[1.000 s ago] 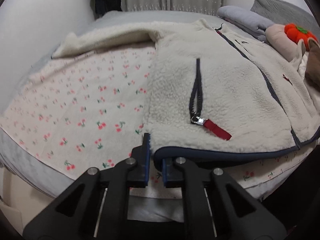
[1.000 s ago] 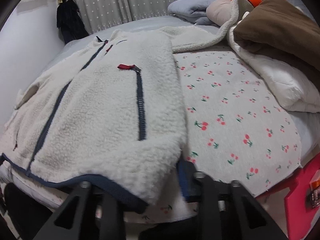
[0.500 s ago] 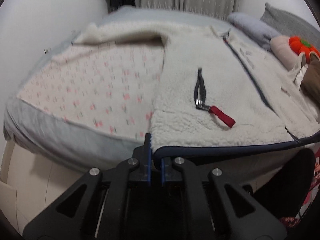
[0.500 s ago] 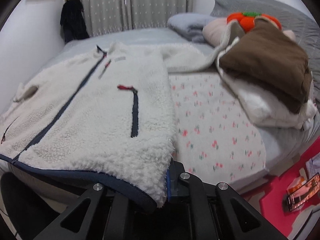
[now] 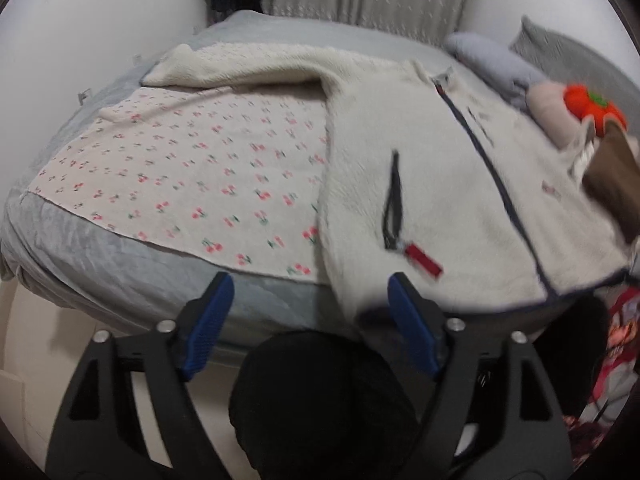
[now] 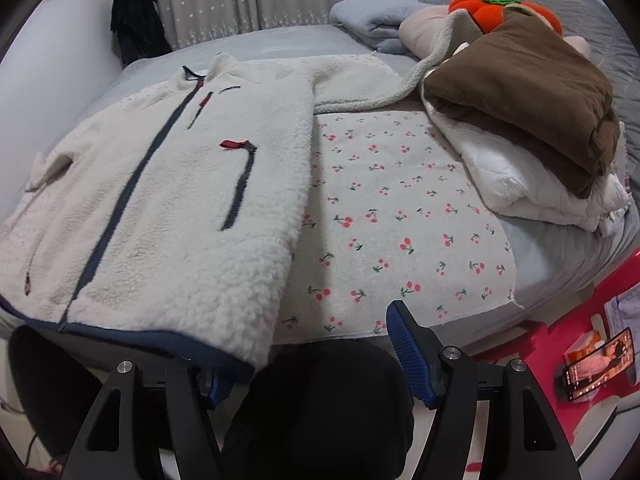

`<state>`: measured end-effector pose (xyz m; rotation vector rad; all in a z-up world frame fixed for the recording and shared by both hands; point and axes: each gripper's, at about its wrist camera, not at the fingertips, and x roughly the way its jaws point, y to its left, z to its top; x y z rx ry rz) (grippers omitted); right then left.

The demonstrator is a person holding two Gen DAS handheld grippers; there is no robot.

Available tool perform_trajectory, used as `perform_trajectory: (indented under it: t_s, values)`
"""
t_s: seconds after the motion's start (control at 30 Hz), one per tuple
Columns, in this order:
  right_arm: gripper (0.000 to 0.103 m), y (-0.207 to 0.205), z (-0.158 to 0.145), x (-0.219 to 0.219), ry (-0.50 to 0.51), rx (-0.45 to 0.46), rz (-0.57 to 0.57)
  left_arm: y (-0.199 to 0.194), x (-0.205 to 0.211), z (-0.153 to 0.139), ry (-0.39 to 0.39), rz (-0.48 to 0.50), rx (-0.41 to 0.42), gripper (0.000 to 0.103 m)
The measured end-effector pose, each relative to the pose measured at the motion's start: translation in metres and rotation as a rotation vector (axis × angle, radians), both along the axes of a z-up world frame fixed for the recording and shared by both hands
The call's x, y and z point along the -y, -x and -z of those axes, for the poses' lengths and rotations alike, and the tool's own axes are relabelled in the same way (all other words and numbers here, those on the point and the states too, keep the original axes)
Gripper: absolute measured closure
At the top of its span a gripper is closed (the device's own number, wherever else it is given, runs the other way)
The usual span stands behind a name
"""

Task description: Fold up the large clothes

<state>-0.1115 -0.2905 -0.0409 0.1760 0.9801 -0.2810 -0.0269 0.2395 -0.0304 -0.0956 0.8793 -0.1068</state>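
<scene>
A cream fleece jacket (image 5: 432, 184) with navy zips and navy hem lies front up on the bed, sleeves spread out to both sides; it also shows in the right wrist view (image 6: 168, 216). Its hem hangs over the bed's near edge. My left gripper (image 5: 310, 320) is open and empty, the jacket's left hem corner just in front of its right finger. My right gripper (image 6: 308, 354) is open and empty, and the right hem corner drapes over its left finger.
A cherry-print sheet (image 5: 192, 184) (image 6: 396, 232) covers the grey bed (image 5: 100, 264). Folded brown and white bedding (image 6: 528, 120), a grey pillow and an orange plush (image 6: 500, 4) sit at the right. A pink box with a phone (image 6: 600, 356) stands beside the bed. A dark knee (image 6: 320, 412) is below the grippers.
Both grippers were shut on the jacket's hem corners and pulled it toward the bed's near edge. Now both have opened and let go, and the hem rests over the edge.
</scene>
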Motion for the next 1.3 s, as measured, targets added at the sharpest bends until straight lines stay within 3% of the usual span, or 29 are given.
perform_trajectory:
  t_s: [0.1,0.23,0.33,0.43,0.6,0.7,0.83,0.97,1.1,1.3]
  values:
    - [0.031,0.011,-0.009,-0.007,-0.019,-0.017,-0.057,-0.015,-0.023,-0.008,0.022,-0.087,0.015,0.017]
    - [0.026,0.021,-0.026,-0.001,0.032,0.011,0.007,-0.045,-0.043,-0.012,-0.007,-0.156,0.039,0.012]
    - [0.022,0.009,-0.04,0.009,-0.033,0.078,0.029,-0.083,-0.051,-0.014,-0.044,-0.183,0.046,0.01]
    - [0.021,-0.022,-0.046,0.008,-0.066,0.117,0.015,-0.127,-0.067,-0.014,-0.042,-0.207,0.024,0.01]
    - [0.02,-0.082,-0.036,-0.009,-0.054,0.101,-0.053,-0.198,-0.107,-0.02,-0.035,-0.245,0.041,0.01]
    - [0.02,-0.116,-0.024,-0.023,-0.077,0.083,-0.09,-0.25,-0.145,-0.014,-0.008,-0.317,0.023,0.01]
    - [0.02,-0.165,-0.01,-0.053,-0.062,0.056,-0.161,-0.314,-0.194,0.006,0.086,-0.414,0.014,0.011]
    - [0.02,-0.206,0.0,-0.078,-0.046,0.028,-0.227,-0.366,-0.219,0.027,0.15,-0.462,-0.011,0.018]
    - [0.02,-0.25,0.012,-0.103,-0.029,0.002,-0.303,-0.408,-0.244,0.048,0.275,-0.519,0.001,0.027]
    - [0.02,-0.293,0.03,-0.135,-0.043,-0.021,-0.391,-0.442,-0.273,0.084,0.373,-0.665,0.01,0.056]
